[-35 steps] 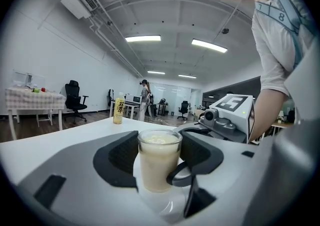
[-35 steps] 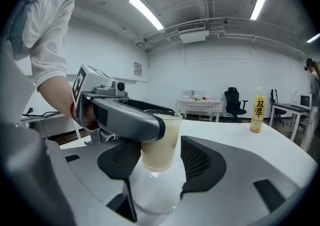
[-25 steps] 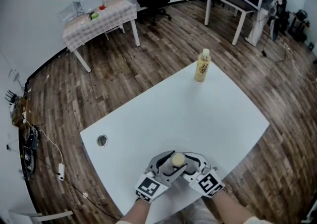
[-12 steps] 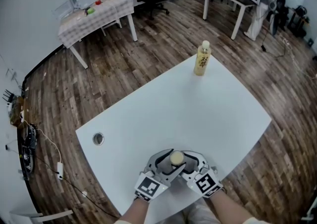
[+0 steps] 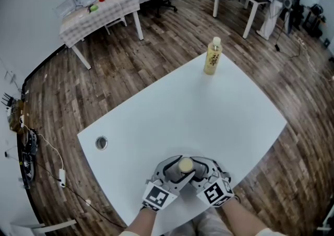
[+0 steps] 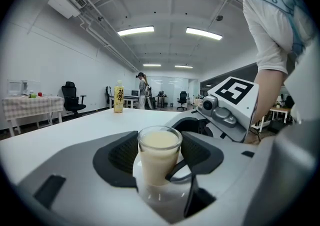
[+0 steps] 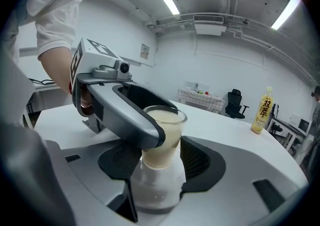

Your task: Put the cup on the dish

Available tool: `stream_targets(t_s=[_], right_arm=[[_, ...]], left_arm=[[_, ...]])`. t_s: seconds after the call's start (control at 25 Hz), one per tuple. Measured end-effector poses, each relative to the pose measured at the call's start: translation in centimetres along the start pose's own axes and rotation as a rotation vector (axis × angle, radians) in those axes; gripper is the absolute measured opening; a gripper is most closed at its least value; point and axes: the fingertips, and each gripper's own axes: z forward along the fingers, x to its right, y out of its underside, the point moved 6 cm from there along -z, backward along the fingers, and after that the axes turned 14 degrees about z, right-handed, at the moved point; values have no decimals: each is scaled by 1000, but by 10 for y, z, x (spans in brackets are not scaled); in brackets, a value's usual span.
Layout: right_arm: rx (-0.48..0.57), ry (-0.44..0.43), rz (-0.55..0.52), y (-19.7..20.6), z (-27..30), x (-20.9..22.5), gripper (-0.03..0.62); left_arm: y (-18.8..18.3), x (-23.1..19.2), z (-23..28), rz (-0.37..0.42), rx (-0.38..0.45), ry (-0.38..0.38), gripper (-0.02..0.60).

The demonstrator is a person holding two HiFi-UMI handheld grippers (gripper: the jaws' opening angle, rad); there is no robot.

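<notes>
Jaws of left gripper tight on cup, those of right gripper on dish beneath

A small clear glass cup, filled nearly to its rim with creamy pale-yellow liquid, is standing upright on a small round white dish. The pair is lying at the near edge of the white worktop, about midway between left and right.

White table, top mostly bare. Yellow drink bottle stands upright near the far corner. Round metal grommet is set into the top near the left corner.
</notes>
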Motion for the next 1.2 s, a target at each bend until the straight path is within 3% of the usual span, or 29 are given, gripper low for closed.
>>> stream_targets(t_s=[0.32, 0.72, 1.2], right_arm=[[-21, 19, 38, 4, -8, 2, 253], [85, 8, 195, 5, -19, 5, 253], [122, 4, 199, -2, -24, 4, 253]], left_arm=[[1, 1, 1, 44, 3, 12, 265], [-2, -2, -2, -22, 84, 10, 271], [-3, -6, -12, -67, 122, -6, 290]])
